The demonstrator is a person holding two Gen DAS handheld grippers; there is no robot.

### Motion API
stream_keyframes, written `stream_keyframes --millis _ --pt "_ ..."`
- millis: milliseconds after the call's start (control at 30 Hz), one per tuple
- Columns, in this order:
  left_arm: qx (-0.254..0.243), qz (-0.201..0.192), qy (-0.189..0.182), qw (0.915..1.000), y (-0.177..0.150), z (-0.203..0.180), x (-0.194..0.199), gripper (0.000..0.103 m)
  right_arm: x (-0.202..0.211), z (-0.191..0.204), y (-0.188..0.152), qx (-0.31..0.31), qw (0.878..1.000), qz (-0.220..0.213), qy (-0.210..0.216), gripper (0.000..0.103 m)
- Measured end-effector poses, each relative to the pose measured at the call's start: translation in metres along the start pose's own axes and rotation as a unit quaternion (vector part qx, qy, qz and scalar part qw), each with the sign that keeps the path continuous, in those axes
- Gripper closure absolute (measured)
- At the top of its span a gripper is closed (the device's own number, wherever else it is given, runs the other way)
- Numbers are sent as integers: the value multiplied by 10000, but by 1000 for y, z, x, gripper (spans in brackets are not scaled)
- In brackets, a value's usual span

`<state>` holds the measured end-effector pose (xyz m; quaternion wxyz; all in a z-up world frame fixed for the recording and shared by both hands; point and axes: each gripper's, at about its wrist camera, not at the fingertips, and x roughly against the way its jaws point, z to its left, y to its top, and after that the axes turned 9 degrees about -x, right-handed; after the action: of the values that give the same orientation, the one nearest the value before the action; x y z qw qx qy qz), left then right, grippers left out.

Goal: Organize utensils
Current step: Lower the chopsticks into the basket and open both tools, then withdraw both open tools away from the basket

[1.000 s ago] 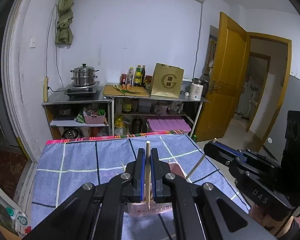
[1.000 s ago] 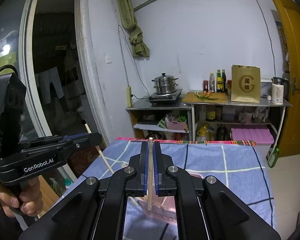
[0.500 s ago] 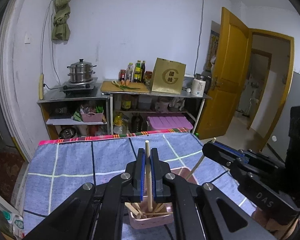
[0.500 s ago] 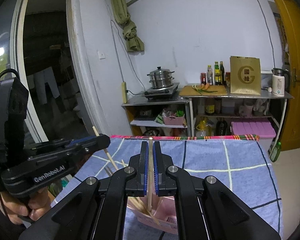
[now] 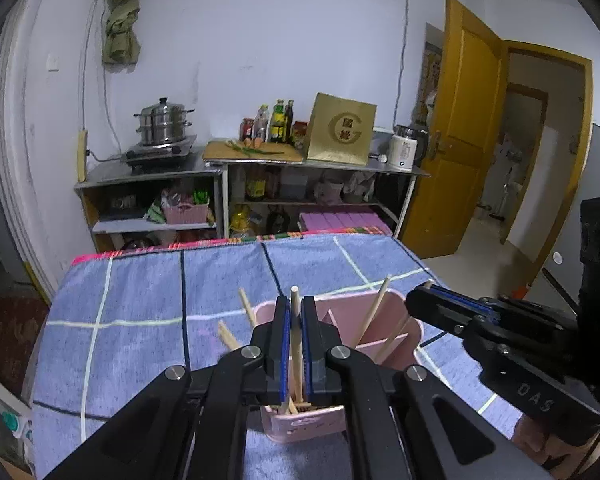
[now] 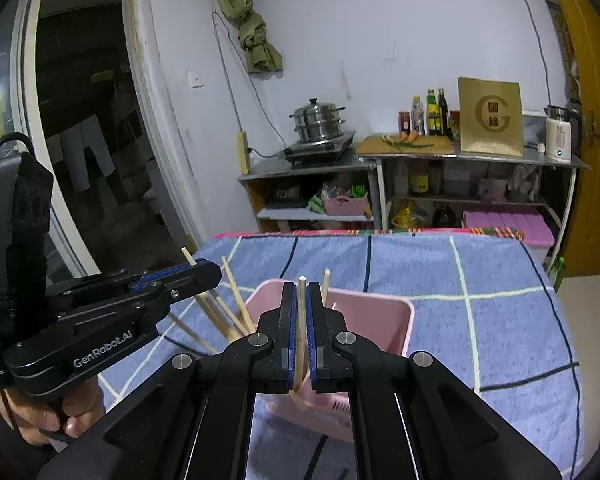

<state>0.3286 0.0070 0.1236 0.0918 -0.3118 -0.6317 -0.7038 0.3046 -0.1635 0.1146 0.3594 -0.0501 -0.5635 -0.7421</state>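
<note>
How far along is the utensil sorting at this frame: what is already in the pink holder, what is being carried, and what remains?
Done: several chopsticks already stand in the pink holder. In hand: the left gripper is shut on one chopstick, the right gripper on another, both above the holder. Left: releasing these two into it. No other loose utensils show on the blue cloth.

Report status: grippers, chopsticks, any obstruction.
Left gripper and right gripper each shut on a chopstick. Both over pink holder. Nothing blocking.

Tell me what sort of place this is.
Most likely a home kitchen: a steamer pot sits on a small stove, sauce bottles and a chopping board share the metal shelves, with a kettle beside them.
</note>
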Motion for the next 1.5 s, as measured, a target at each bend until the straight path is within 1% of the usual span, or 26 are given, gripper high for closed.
stream_keyframes --millis 200,267,300,333,433,600,733,967,1200,1500 --pt "72 66 -16 10000 -9 -1 5 97 11 0 -5 38 10000 25 -4 98" --pt "64 69 41 9999 -12 -3 10 96 17 1 -5 45 10000 0 -4 96" --pt "69 55 39 10000 -13 -4 15 95 19 1 -5 48 10000 -8 -2 93" --pt "81 31 31 10000 -14 -3 19 94 22 1 -6 54 10000 -25 9 92" --pt "117 -71 45 9999 -16 -5 34 91 37 1 -8 51 9999 -121 29 91" --pt "138 -232 113 9996 -24 -8 60 89 61 -1 -16 32 9997 -234 118 89" --pt "130 -399 115 9991 -41 -15 86 89 84 -3 -30 44 9993 -310 211 81" --pt "193 -455 -1 9988 -76 -31 111 89 112 -7 -59 102 9991 -350 207 80" --pt "170 -338 -66 9993 -105 -48 119 89 129 -13 -86 168 9993 -331 71 80" --pt "66 -128 -170 9998 -126 -67 111 89 123 -32 -108 21 10000 14 -40 80"
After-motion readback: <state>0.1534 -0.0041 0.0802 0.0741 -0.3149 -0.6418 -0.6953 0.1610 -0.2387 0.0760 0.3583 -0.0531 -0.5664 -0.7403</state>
